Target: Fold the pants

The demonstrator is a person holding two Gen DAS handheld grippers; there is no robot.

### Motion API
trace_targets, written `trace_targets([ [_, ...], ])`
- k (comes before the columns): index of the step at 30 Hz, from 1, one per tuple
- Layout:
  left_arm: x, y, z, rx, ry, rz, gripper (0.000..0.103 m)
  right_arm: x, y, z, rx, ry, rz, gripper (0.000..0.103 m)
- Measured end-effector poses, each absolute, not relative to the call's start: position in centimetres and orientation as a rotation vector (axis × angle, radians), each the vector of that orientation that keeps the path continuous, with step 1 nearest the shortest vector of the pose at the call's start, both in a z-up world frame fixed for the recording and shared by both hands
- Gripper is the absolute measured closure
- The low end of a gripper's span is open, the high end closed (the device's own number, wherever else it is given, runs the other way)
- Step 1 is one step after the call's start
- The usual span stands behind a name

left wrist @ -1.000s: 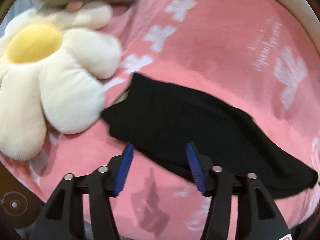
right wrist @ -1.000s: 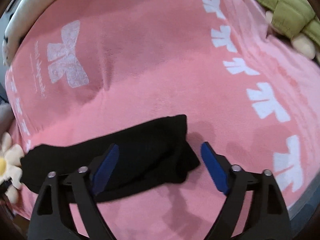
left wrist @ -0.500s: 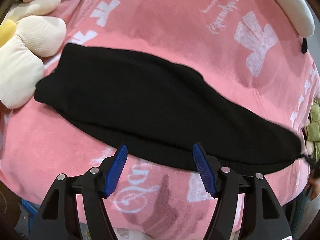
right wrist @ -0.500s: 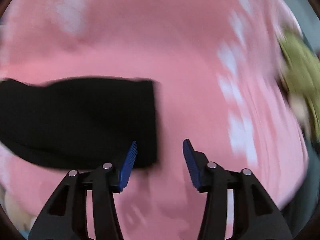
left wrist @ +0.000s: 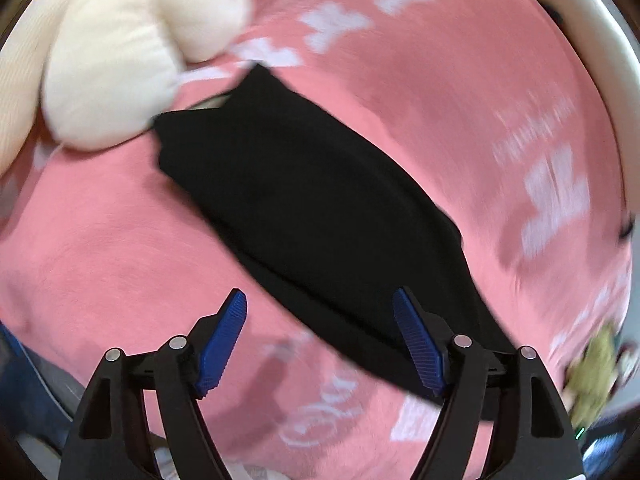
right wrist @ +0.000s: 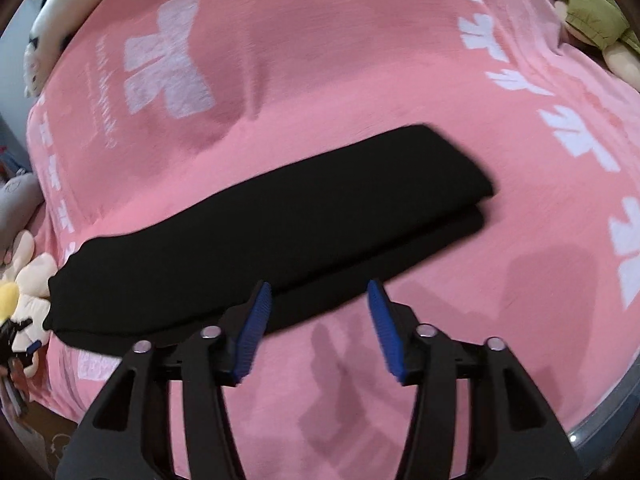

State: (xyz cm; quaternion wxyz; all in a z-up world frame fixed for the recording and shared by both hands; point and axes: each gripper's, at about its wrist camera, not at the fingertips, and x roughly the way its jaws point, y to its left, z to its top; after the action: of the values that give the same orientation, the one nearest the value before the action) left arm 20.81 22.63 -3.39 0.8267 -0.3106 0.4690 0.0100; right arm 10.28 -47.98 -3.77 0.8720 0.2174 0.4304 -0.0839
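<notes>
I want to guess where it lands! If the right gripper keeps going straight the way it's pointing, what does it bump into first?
Probably the black pants. The right gripper is open and empty, aimed at their near edge on the pink blanket. Depth is hard to judge, so it might touch blanket just before the edge.

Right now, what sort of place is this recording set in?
Most likely a bedroom, on a bed: a pink blanket with white bow prints covers the soft surface, a flower-shaped plush pillow and a green plush toy lie at its edges, and black pants lie on it.
</notes>
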Motion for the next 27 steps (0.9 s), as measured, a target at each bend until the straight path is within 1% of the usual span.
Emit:
trace_targets([
  [1, 21.2, 24.3, -4.0, -0.713, 0.992, 0.054, 0.030, 10.2, -46.6, -4.1, 0.434, 0.911, -0.173, 0.042],
  [5, 22.7, 27.4, -5.7, -0.849, 0.996, 0.085, 0.030, 10.0, -41.6, -4.8, 0.316, 0.962, -0.156, 0.041],
  [8, 24.7, 27.9, -5.8, -0.828, 0.969, 0.090, 0.030, 10.2, -39.2, -5.2, 0.293, 0.989, -0.130, 0.040],
  [9, 25.4, 28.0, -5.7, -0.813, 0.952, 0.080, 0.035, 10.3, -38.8, -5.3, 0.297, 0.993, -0.125, 0.039],
  [10, 25.9, 28.0, -5.8, -0.797, 0.947, 0.071, 0.045, 10.4, -38.4, -5.3, 0.299, 0.995, -0.118, 0.038],
  [11, 27.0, 28.1, -6.0, -0.746, 0.955, 0.060, 0.091, 10.5, -38.1, -5.2, 0.298, 0.993, -0.120, 0.037],
  [12, 28.2, 28.2, -6.4, -0.686, 0.978, 0.064, 0.099, 10.7, -37.7, -5.1, 0.301, 0.990, -0.116, 0.034],
  [14, 29.1, 28.7, -6.5, -0.666, 0.967, 0.068, 0.100, 10.9, -37.3, -4.9, 0.294, 0.983, -0.115, 0.034],
  [17, 28.0, 29.4, -2.8, -0.604, 0.868, 0.047, 0.100, 10.9, -36.9, -4.0, 0.286, 0.954, -0.125, 0.033],
  [18, 27.8, 29.5, -2.4, -0.568, 0.860, 0.058, 0.100, 10.9, -37.0, -3.8, 0.290, 0.941, -0.121, 0.030],
  [19, 28.0, 29.5, -2.9, -0.532, 0.885, 0.074, 0.099, 10.9, -37.0, -3.8, 0.294, 0.933, -0.118, 0.026],
  [21, 29.2, 29.4, -6.7, -0.447, 1.060, 0.108, 0.098, 11.3, -37.3, -4.6, 0.293, 0.950, -0.134, 0.026],
  [22, 28.7, 29.5, -7.9, -0.447, 1.079, 0.130, 0.097, 11.6, -37.5, -5.3, 0.292, 0.980, -0.156, 0.026],
  [24, 27.4, 29.3, -7.3, -0.439, 1.036, 0.156, 0.087, 11.4, -38.0, -5.5, 0.310, 0.991, -0.174, 0.026],
  [25, 26.7, 29.1, -6.7, -0.428, 1.016, 0.195, 0.084, 11.0, -38.3, -5.2, 0.318, 0.979, -0.174, 0.026],
  [27, 24.8, 27.8, -4.6, -0.362, 0.959, 0.290, 0.069, 10.4, -39.2, -4.8, 0.301, 0.965, -0.202, 0.025],
])
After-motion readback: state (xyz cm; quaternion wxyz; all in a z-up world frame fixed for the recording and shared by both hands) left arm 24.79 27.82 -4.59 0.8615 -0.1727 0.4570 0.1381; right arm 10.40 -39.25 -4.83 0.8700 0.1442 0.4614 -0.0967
